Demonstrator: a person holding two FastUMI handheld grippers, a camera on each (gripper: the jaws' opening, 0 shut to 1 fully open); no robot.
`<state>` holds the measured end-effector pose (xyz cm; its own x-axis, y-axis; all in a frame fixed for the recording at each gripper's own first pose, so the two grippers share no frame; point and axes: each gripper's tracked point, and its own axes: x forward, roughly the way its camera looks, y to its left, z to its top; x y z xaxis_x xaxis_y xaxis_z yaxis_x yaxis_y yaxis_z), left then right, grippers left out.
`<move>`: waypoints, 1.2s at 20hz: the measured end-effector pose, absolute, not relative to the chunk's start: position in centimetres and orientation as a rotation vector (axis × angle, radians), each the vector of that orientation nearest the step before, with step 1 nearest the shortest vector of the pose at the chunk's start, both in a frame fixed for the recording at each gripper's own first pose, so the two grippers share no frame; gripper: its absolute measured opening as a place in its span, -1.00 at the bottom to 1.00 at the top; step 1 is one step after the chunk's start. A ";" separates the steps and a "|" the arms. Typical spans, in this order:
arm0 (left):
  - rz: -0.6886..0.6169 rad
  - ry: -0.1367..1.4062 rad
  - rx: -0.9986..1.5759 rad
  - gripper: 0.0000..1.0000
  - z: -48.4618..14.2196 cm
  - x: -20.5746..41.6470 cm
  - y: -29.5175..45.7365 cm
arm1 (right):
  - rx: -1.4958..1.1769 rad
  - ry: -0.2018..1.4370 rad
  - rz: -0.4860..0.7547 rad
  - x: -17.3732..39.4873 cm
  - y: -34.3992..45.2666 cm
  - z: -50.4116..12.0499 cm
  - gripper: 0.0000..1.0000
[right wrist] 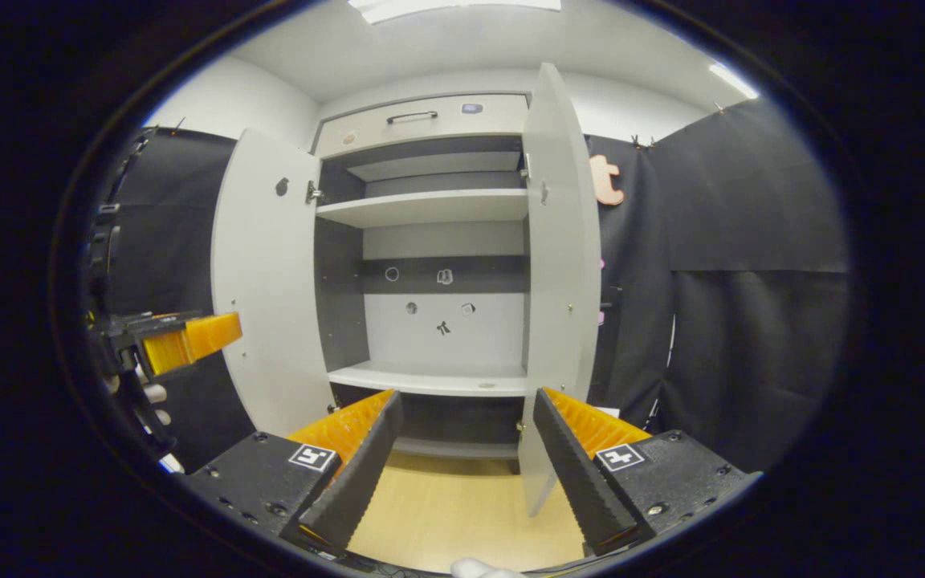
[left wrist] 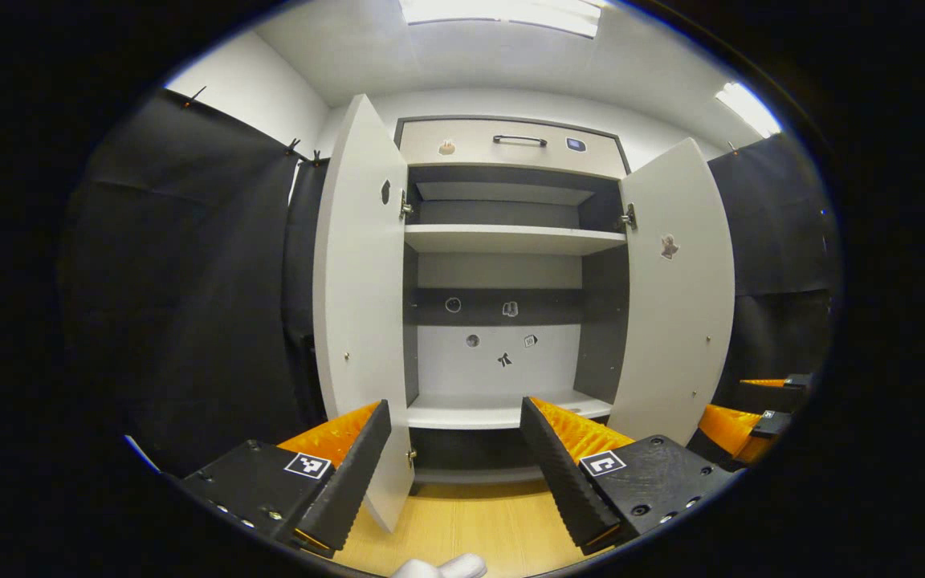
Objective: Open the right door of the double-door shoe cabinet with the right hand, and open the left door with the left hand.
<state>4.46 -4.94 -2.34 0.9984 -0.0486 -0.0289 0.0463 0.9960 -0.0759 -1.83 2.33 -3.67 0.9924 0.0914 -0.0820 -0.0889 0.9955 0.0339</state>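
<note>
The shoe cabinet point(left wrist: 511, 297) stood with its left door point(left wrist: 362, 305) and right door point(left wrist: 679, 297) both swung wide. The left gripper point(left wrist: 454, 457) and right gripper point(right wrist: 462, 449) hung spread apart, holding nothing, each close by its door's edge. I judged a careless forward move could knock a door back toward closing.

Left gripper point(left wrist: 454, 449) held level, jaws spread wide, gripping nothing. Right gripper point(right wrist: 466, 445) likewise agape and empty. Each appears in the other's view, at four and nine o'clock.

White walls point(left wrist: 254, 88) and a white ceiling with bright light panels point(left wrist: 503, 12) rise above a pale wooden floor point(left wrist: 462, 522)
</note>
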 end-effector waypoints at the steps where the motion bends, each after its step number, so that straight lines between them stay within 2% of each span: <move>1: -0.054 0.035 -0.078 0.94 -3.0 4.2 -5.5 | 0.035 0.082 0.080 -2.0 1.9 -3.6 1.00; 11: -0.009 0.038 -0.057 0.93 -4.4 2.4 -4.5 | 0.055 0.091 0.024 -2.5 0.6 -4.3 1.00; 24: -0.041 0.036 -0.036 0.93 -4.5 1.8 -4.1 | 0.046 0.056 -0.002 -3.6 1.8 -3.1 1.00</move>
<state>1.83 -4.09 -4.47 0.9985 -0.0413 -0.0351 0.0400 0.9985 -0.0369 -3.57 1.83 -3.15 0.9985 -0.0005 -0.0555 0.0031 0.9989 0.0459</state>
